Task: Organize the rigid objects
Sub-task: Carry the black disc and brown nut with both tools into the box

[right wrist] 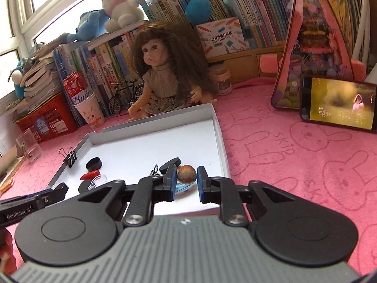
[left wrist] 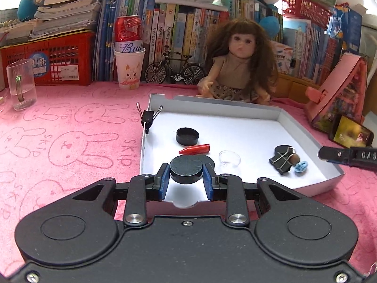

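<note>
My left gripper (left wrist: 186, 167) is shut on a flat black disc (left wrist: 186, 171), held just over the near edge of the white tray (left wrist: 318, 185). Lying in the tray are a black cap (left wrist: 187, 136), a red cone-shaped cap (left wrist: 195, 149), a clear round lid (left wrist: 229, 159), a binder clip (left wrist: 281, 164) and a small blue piece (left wrist: 301, 166). My right gripper (right wrist: 186, 171) is over the tray's near right part (right wrist: 222, 141), its pads shut on a small brown ball (right wrist: 186, 174). It enters the left wrist view from the right (left wrist: 329, 153).
A second binder clip (left wrist: 148, 118) is clipped on the tray's left wall. A doll (left wrist: 238, 61) sits just behind the tray. Also around it are a toy bicycle (left wrist: 174, 69), a paper cup with a can (left wrist: 129, 67), a glass mug (left wrist: 21, 85), a phone (right wrist: 339, 103) and a pink house-shaped toy (right wrist: 315, 42).
</note>
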### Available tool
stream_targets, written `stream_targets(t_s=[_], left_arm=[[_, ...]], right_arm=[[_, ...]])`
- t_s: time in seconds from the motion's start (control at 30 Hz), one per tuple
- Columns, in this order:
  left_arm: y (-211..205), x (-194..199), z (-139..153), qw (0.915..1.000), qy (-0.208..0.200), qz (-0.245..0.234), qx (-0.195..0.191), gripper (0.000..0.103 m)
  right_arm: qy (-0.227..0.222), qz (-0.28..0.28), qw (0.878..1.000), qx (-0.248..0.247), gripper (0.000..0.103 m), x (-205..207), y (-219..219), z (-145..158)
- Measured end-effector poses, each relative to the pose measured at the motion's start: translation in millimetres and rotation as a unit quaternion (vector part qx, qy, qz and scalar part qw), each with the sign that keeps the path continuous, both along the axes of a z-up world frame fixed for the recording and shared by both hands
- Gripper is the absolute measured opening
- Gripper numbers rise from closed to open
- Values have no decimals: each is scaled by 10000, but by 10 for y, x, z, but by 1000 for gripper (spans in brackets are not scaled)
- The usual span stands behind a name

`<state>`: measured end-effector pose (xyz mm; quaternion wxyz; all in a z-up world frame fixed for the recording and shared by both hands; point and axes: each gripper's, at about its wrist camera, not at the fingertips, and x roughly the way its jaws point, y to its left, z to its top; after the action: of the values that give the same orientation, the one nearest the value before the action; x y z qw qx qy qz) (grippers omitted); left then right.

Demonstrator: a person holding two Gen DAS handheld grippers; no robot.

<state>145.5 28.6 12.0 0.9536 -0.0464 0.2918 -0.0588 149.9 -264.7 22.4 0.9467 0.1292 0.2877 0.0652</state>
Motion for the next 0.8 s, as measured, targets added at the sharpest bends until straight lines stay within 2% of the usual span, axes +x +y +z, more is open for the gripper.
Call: stream_targets(t_s=[0.3,0.63,0.8], left_arm=[[-61,278,-83,9998,161,54,72,28],[-159,600,-118,9993,181,156,278,28],[-171,629,-115,9994,191,137,267,29]], right_arm=[[303,-85,9992,251,23,338,-38,-43],[533,-45,9986,15,23,543,62,-100],[600,-66,9982,30,23,577,68,-135]])
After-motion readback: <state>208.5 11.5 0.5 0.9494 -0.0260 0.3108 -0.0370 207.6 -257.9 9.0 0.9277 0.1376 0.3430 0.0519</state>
